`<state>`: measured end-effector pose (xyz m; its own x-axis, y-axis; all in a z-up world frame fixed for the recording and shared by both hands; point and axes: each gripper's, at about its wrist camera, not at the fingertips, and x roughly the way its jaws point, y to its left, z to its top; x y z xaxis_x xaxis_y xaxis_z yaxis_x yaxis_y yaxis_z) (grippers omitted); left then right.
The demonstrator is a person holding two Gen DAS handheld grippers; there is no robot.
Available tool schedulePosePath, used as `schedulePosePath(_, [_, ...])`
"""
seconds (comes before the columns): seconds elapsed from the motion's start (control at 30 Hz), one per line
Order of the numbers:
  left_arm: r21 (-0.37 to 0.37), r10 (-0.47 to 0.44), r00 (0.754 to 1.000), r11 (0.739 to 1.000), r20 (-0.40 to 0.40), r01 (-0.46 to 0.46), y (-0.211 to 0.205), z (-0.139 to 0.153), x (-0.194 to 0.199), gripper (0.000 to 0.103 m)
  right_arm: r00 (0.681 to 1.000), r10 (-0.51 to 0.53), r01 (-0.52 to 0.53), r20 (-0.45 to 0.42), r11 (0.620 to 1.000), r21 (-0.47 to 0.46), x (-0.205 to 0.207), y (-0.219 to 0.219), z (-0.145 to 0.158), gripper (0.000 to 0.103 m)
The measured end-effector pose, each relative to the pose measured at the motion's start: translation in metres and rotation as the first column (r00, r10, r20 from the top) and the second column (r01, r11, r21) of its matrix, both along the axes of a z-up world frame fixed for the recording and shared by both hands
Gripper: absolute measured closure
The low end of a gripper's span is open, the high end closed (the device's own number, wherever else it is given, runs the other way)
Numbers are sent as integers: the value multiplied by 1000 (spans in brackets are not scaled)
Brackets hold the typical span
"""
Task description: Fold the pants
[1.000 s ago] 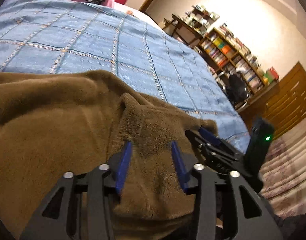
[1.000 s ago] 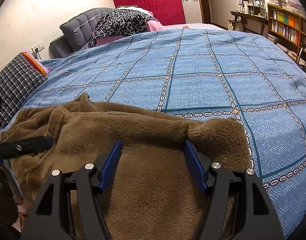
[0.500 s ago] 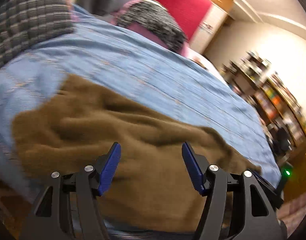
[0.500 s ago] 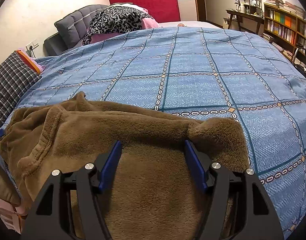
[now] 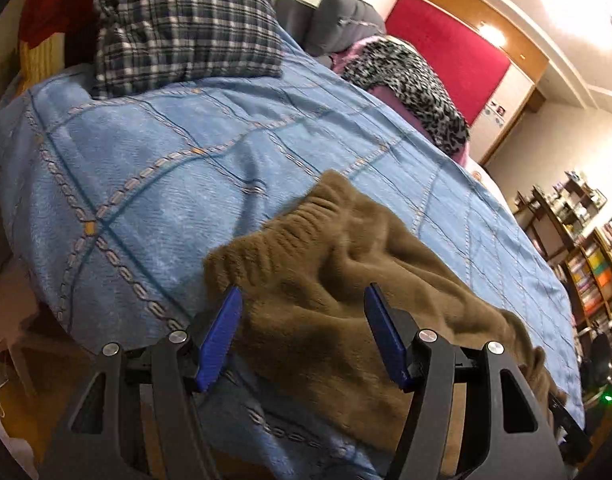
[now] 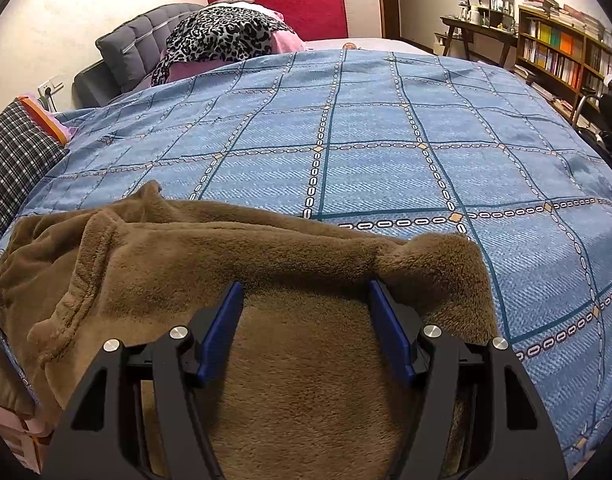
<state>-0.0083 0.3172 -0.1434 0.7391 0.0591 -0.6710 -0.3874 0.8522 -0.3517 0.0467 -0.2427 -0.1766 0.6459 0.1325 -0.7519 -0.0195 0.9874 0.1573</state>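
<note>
Brown fleece pants [image 5: 337,240] lie bunched along the near edge of the blue checked bedspread [image 5: 146,168]. Their ribbed elastic waistband [image 5: 282,236] is at the left end. My left gripper [image 5: 302,292] hangs open just over that waistband end, with fabric below its blue pads but not pinched. In the right wrist view the pants [image 6: 186,264] stretch from the left bed edge to a rounded fold at the right. My right gripper [image 6: 306,288] is open above that right part, and nothing is clamped between its fingers.
A plaid pillow [image 5: 186,20] sits at the bed's left corner. A leopard-print throw [image 6: 222,36] and grey cushions [image 6: 126,52] lie at the head of the bed. Bookshelves [image 6: 565,52] line the right wall. The bedspread [image 6: 385,120] beyond the pants is flat.
My left gripper swung from beside the right gripper across to the waistband end of the pants, and its jaws widened. The right gripper stayed where it was, still open.
</note>
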Motion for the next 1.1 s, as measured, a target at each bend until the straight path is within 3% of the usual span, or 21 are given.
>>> schedulePosePath(0.13, [28,51,999,998,6,-51,10,-4,-3,39,1000,-8,8,-4,1000,-12,1,2,0,37])
schedulePosePath(0.33, [-95,7,1000,995,-27,-9,17,-28,9,39,1000,-12,11,-8,1000,-21,1,3,0,36])
schedulePosePath(0.5, [-53,-41,999,998,-2,41,2,-18,20,39,1000,-17,17,-11,1000,-26,2,3,0,36])
schedulePosePath(0.63, [-52,-13,1000,999,-24,12,8,-22,31,39,1000,-20,20,-12,999,-26,3,4,0,36])
schedulePosePath(0.8, [-52,-52,998,997,-36,51,7,-35,44,23,1000,-20,20,-12,999,-27,3,4,0,36])
schedulePosePath(0.87, [-38,-62,997,997,-41,60,4,-35,48,23,1000,-20,20,-12,1000,-24,2,4,0,36])
schedulePosePath(0.97, [-64,-71,997,996,-37,68,5,-31,48,32,1000,-20,19,-10,1000,-20,3,3,0,36])
schedulePosePath(1.03, [-92,-81,996,993,-23,79,4,-26,43,45,1000,-21,21,-9,1000,-19,2,4,0,36])
schedulePosePath(1.1, [-100,-117,993,988,12,118,-5,-19,37,46,1000,-21,21,-8,1000,-16,2,4,0,36])
